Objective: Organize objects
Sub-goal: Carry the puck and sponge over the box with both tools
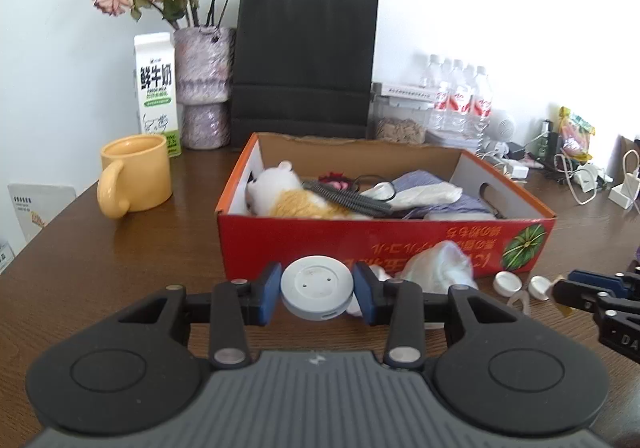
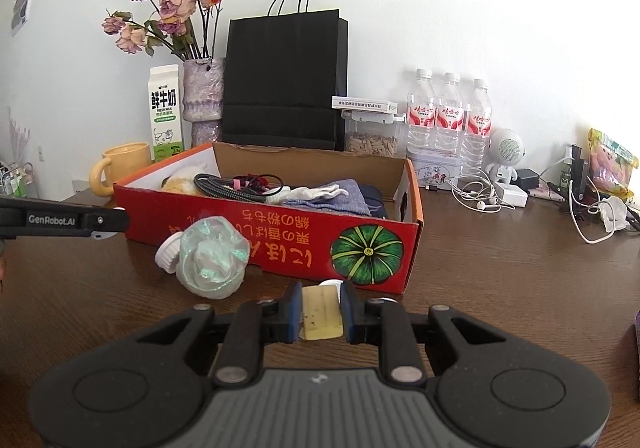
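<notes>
Brown wood-grain worktop (image 1: 100, 248) is seen under everything, and a red cardboard box (image 1: 380, 244) with a pumpkin print is parked on it straight ahead of both sets of fingers, open top up. Inside the box a white-and-orange plush toy (image 1: 288, 192), a coiled black cable (image 2: 228, 184) and some folded bluish cloth (image 2: 340, 194) can be made out.

Behind the box, a black paper bag (image 1: 306, 60) is stood against the wall, with a vase of dried roses (image 1: 204, 84) and a milk carton (image 1: 157, 88) to its left, and water bottles (image 2: 450, 120) off to the right. A yellow mug (image 1: 134, 176) is set well left of the left fingers, ahead of them.

A crumpled iridescent plastic wrap (image 2: 212, 256) is lying on the worktop against the box front, just ahead and left of the right fingers.

The left gripper (image 1: 317, 292) is clamped on a round white puck-like disc (image 1: 316, 284), held flat between the blue pads and lifted off the worktop, just short of the box front. The right gripper (image 2: 322, 312) is closed on a pale yellow block (image 2: 320, 312), pinched from both sides. Two small white caps (image 1: 507, 282) are sitting on the worktop just beside the right fingers, near the box corner.
</notes>
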### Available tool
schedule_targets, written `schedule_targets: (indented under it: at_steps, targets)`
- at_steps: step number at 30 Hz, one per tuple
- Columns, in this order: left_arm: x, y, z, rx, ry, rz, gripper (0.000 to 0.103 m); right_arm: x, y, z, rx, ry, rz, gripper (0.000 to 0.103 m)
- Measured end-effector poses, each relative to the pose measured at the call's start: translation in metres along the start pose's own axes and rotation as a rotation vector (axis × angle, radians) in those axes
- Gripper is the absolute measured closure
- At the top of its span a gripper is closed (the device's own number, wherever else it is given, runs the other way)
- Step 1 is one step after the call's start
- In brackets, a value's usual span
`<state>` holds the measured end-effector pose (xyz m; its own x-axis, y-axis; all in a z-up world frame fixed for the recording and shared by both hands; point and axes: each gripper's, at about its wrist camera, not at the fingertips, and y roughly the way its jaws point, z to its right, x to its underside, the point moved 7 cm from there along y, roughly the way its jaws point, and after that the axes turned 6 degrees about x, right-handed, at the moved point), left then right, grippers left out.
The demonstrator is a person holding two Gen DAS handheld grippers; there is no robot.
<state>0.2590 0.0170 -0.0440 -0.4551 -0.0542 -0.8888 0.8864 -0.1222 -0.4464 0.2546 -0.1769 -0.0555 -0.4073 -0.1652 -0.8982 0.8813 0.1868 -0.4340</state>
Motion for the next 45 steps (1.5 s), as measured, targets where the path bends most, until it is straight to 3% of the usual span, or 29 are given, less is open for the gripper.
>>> schedule_targets:
  at_steps: [12, 24, 45]
  targets:
    - [-0.032, -0.004, 0.03, 0.062, 0.035, 0.067, 0.063, -0.033, 0.004, -0.015, -0.025, -0.032, 0.066, 0.084]
    - [-0.064, 0.013, 0.032, 0.06, 0.012, 0.121, 0.063, -0.077, 0.028, -0.03, -0.051, -0.039, 0.126, 0.084]
    - [-0.09, 0.089, 0.01, 0.04, -0.037, 0.087, 0.063, -0.105, 0.115, -0.02, -0.064, 0.013, 0.107, 0.084]
